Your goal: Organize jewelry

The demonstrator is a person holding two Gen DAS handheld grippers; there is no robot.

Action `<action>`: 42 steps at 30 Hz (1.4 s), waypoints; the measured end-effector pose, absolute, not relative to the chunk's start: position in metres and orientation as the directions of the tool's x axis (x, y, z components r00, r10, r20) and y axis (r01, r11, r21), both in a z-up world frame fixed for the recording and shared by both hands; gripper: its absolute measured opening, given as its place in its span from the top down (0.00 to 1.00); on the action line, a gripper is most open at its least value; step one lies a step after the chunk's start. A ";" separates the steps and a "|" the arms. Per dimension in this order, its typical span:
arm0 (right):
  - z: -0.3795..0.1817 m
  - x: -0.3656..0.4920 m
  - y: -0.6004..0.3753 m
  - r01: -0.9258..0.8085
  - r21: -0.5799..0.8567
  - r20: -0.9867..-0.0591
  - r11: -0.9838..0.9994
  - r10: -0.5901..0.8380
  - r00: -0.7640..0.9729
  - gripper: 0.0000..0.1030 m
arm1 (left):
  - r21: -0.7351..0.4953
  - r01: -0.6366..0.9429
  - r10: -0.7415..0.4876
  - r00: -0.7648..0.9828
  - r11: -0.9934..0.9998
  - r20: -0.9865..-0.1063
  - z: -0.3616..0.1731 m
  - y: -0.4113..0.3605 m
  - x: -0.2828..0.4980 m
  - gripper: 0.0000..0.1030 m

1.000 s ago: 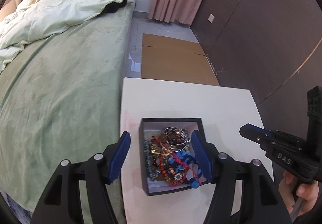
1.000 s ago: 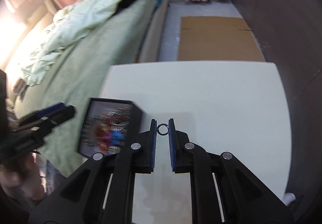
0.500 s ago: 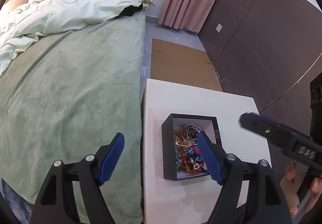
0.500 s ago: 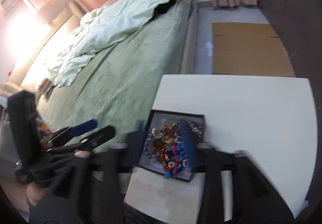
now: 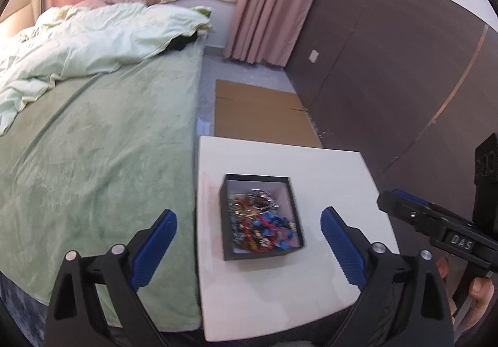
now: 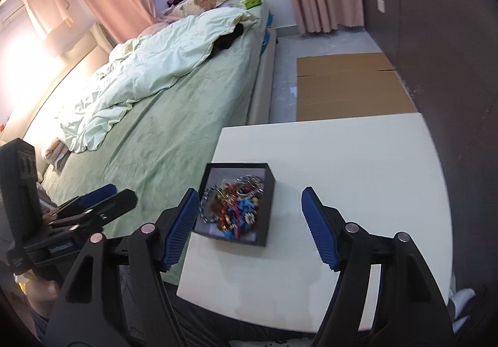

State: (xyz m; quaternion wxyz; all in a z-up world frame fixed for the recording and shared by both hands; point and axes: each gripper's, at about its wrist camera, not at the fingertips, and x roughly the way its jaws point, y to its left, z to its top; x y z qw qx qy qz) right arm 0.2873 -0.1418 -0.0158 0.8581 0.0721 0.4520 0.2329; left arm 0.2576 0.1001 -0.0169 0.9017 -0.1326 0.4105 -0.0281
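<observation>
Two hand-held grippers hover above a bedroom scene. Largest is a bed with a green blanket (image 5: 93,154) and a rumpled pale duvet (image 6: 162,66), running along the left. Beside it, flat brown cardboard (image 5: 261,116) lies on the floor by a dark wall. Nearer stands a white table (image 6: 358,160), its edge close to the bed. On the table's bed-side half sits an open black box (image 5: 224,219), holding a tangled heap of jewelry (image 6: 236,203): red and blue beads, silver chains. The left gripper (image 5: 249,238) has its blue-padded jaws opening, spread wide, nothing between them, with the box beyond. The right gripper (image 6: 250,222) is released too, jaws apart and empty above the table.
</observation>
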 end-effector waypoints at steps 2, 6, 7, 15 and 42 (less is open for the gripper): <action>-0.012 0.277 -0.152 -0.317 0.328 -0.738 0.890 0.451 0.502 0.33 | -0.269 -0.028 -0.181 0.674 0.963 -0.716 -0.007 0.090 0.246 0.08; -0.001 0.250 -0.180 -0.269 0.322 -0.712 0.908 0.420 0.563 0.13 | -0.252 0.004 -0.185 0.689 0.968 -0.701 0.006 0.072 0.230 0.08; 0.001 0.244 -0.186 -0.259 0.322 -0.709 0.911 0.413 0.572 0.12 | -0.248 0.010 -0.184 0.696 0.969 -0.694 0.010 0.067 0.225 0.08; 0.026 0.190 -0.230 -0.202 0.319 -0.663 0.926 0.370 0.651 0.08 | -0.225 0.027 -0.168 0.750 0.974 -0.639 0.035 0.038 0.177 0.08; 0.037 0.053 -0.295 -0.215 0.271 -0.580 0.938 0.337 0.741 0.06 | -0.111 0.082 -0.131 0.809 0.990 -0.573 0.041 -0.035 0.052 0.08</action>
